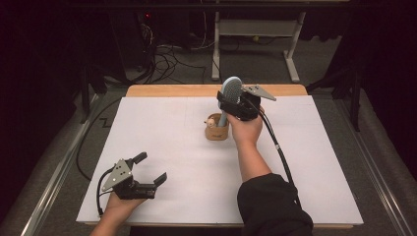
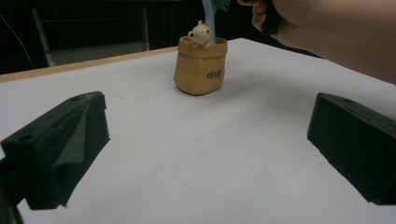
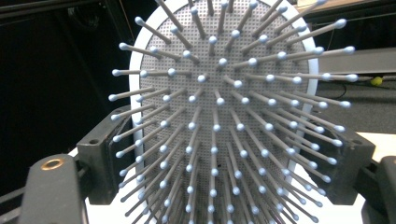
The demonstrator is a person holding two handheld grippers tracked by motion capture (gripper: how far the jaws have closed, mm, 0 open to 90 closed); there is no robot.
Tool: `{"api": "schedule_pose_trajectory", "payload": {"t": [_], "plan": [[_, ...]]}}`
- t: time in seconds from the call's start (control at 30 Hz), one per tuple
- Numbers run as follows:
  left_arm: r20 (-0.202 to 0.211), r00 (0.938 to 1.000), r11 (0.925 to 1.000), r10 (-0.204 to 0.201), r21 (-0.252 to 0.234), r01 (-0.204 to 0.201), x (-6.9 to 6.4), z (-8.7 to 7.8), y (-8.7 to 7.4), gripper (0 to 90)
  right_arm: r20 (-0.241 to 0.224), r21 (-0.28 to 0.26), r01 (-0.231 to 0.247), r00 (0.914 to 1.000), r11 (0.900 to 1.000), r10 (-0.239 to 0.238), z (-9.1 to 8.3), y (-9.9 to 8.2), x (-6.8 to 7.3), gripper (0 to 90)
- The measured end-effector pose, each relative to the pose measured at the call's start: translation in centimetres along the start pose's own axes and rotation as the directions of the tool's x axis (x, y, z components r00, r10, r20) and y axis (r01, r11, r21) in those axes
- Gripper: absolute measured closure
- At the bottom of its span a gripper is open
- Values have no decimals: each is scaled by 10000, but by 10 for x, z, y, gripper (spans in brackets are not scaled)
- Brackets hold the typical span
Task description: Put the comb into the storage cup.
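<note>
Pale-blue plastic, the paddle hairbrush (image 1: 231, 91) is being gripped by its head between the narrowed jaws of the right gripper (image 1: 235, 104), its handle standing in the tan sack-shaped holder (image 1: 217, 129) near the table's (image 1: 162, 142) centre. Judged in hand is seating the brush; release and a straight lift are being called for next. Open room is being left all around, while the left gripper (image 1: 150, 169) is being held wide and empty at seven o'clock.
</note>
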State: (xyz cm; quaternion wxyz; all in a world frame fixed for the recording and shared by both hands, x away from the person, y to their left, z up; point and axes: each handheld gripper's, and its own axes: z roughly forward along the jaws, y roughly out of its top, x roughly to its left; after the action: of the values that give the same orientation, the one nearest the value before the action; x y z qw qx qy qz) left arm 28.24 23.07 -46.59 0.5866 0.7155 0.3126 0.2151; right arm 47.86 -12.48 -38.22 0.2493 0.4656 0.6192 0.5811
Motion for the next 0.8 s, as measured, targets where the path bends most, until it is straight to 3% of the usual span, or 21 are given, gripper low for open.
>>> {"api": "schedule_pose_trajectory", "payload": {"t": [0.5, 0.8], "plan": [[37, 10000, 10000, 64, 71, -64, 0, 0, -1, 2, 1, -49, -726, 9974, 9973, 726, 0, -1, -14, 193], [84, 10000, 10000, -1, 34, 1, -1, 1, -1, 2, 60, -52, -818, 9966, 9966, 818, 0, -2, -17, 189]]}}
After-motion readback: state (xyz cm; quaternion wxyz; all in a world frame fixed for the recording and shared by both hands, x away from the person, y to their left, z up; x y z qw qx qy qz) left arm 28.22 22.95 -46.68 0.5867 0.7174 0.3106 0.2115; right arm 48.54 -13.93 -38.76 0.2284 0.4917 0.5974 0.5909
